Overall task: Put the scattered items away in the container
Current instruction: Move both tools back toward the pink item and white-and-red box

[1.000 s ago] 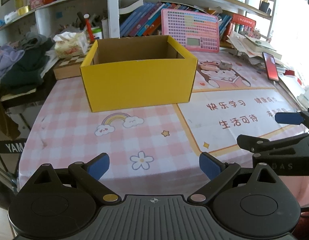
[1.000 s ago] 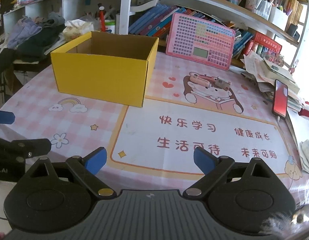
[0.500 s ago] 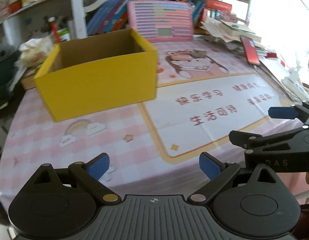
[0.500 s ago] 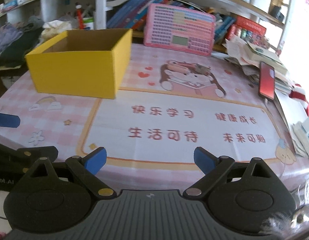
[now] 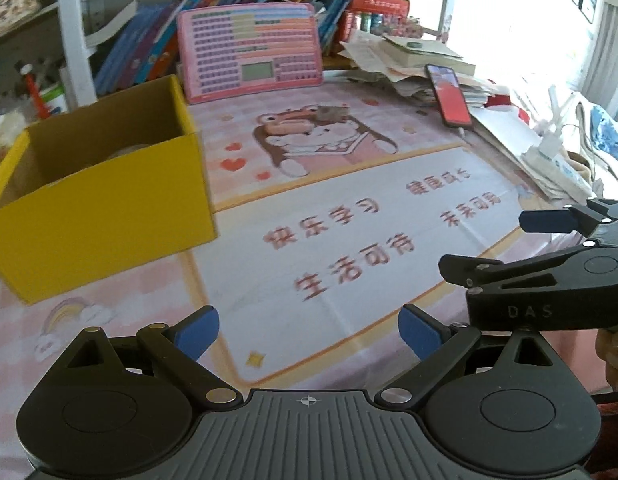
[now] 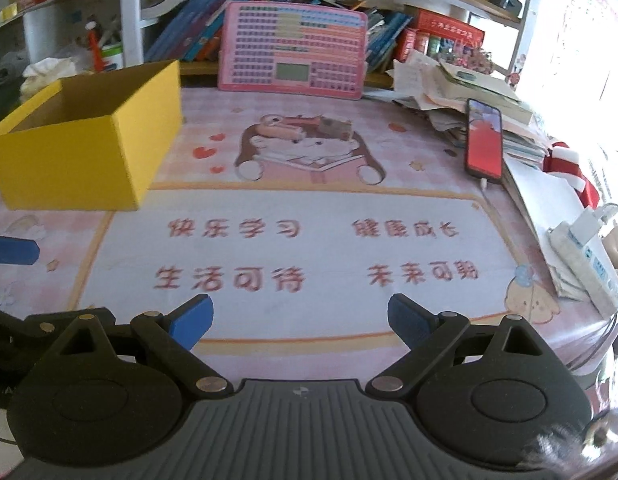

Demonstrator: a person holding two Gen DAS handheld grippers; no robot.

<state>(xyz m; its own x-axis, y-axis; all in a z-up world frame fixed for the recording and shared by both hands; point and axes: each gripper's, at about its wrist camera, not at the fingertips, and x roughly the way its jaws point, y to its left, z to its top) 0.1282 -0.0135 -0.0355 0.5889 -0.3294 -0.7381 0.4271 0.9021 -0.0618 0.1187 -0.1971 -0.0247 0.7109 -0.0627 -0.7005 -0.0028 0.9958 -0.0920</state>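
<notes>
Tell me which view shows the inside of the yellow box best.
The left wrist view: it looks into the yellow box down to a pale shape inside. The right wrist view shows the box from its corner, with only the inner walls.

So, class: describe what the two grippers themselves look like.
Both the left gripper and right gripper are black, with blue pads on the fingertips, silver rivets, round housings and a ribbed grey body. The right gripper's side reads "DAS" in the left wrist view.

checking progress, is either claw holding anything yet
No, the left claw and right claw are both wide open with only tablecloth between them.
</notes>
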